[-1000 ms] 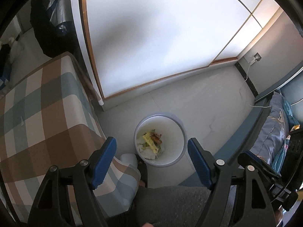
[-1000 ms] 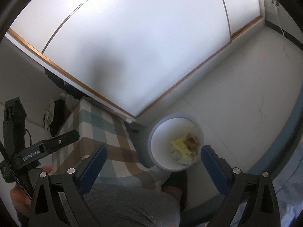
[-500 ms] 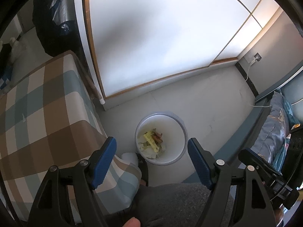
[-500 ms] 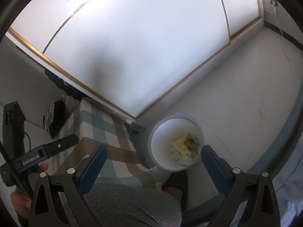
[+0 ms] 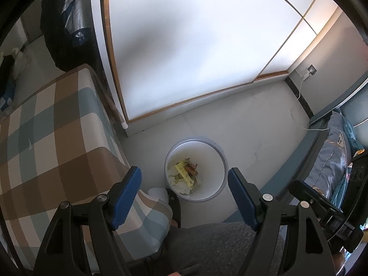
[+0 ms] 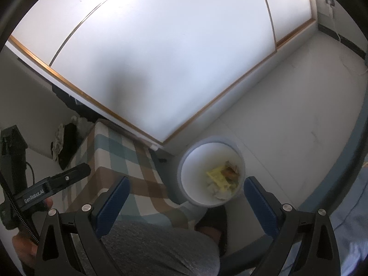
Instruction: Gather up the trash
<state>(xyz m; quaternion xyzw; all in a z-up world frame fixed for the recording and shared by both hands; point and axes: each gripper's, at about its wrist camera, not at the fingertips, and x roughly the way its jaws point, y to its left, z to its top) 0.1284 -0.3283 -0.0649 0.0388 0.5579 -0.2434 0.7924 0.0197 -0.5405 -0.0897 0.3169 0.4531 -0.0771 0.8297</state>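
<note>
Room: a pale floor (image 5: 248,124) runs ahead of my fingers to a white sliding door (image 5: 195,41) with a wood frame.
Table: a checked cloth (image 5: 46,138) in brown, teal and cream lies under and beyond my left-hand finger in the left view; in the right view the same cloth (image 6: 119,156) sits beyond my left-hand finger.
Bin: a white round bin (image 5: 218,161) stands on the floor, between my fingertips and just past them in the left view; in the right view the bin (image 6: 191,161) is nearer the right-hand finger.
Trash: in the bin, yellow pieces, white crumpled paper and something brown (image 5: 185,174); from the right camera the trash (image 6: 223,177) is blurred.
Left gripper (image 5: 185,181): my blue pads are spread wide with nothing between them.
Right gripper (image 6: 186,192): my pads are also spread wide, holding nothing.
Bed: grey-blue bedding (image 5: 331,161) lies beyond my right-hand finger in the left view.
Me: grey trousers (image 5: 218,246) and a dark shoe (image 6: 214,220) are below my fingers, the shoe close to the bin.
</note>
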